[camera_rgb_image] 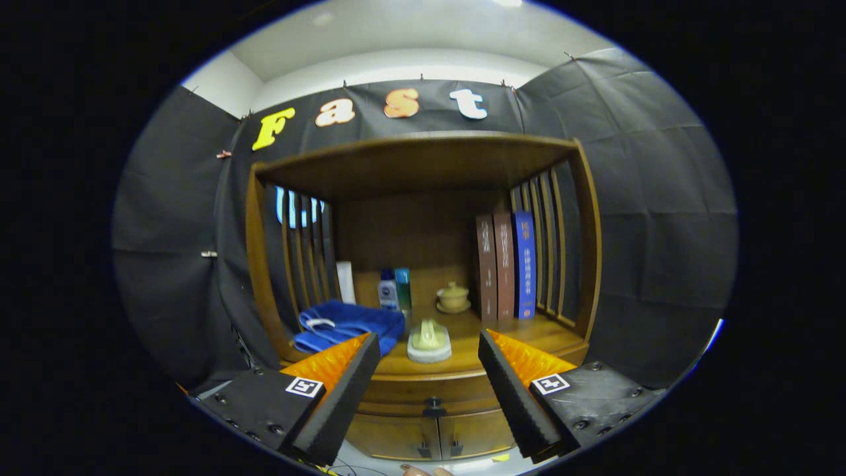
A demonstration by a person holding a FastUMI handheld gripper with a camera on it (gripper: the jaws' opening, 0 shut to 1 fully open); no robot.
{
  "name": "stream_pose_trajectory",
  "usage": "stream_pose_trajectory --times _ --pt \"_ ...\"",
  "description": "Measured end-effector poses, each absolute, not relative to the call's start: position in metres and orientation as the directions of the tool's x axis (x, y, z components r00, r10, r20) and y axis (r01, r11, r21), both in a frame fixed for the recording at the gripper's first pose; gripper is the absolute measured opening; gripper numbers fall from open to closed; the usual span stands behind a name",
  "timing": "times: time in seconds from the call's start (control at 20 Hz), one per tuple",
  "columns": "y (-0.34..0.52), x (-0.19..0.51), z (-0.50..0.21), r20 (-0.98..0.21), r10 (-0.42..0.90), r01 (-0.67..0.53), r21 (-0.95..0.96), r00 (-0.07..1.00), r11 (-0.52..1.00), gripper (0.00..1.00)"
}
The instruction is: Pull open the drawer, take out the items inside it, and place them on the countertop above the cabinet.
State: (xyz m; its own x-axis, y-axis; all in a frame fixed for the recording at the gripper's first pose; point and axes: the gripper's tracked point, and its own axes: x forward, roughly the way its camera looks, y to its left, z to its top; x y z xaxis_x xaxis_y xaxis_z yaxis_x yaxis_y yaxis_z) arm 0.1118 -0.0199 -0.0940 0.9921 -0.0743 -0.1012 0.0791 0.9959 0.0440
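Observation:
A wooden cabinet (423,165) stands ahead. Its drawer (429,391) sits shut under the countertop (529,334), with a small dark knob (433,402) at its middle. My gripper (429,350) is open, fingers spread wide with nothing between them, held in front of the countertop's front edge and a little above the knob. On the countertop just beyond the fingers lies a white and green brush (429,340). A folded blue towel (347,324) lies behind the left finger.
Further back on the countertop stand two small bottles (394,289), a white box (346,281), a small lidded pot on a saucer (453,297) and three upright books (506,264). Slatted sides close the shelf left and right. Two lower doors (436,435) sit under the drawer.

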Motion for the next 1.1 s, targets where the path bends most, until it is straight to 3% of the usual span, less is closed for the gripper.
stream_pose_trajectory --times 0.35,1.1 --pt "-0.021 0.074 -0.02 -0.061 -0.07 0.073 0.034 0.996 0.997 0.99" --pt "-0.02 0.044 -0.001 -0.066 -0.056 0.056 0.009 0.996 0.998 0.99"
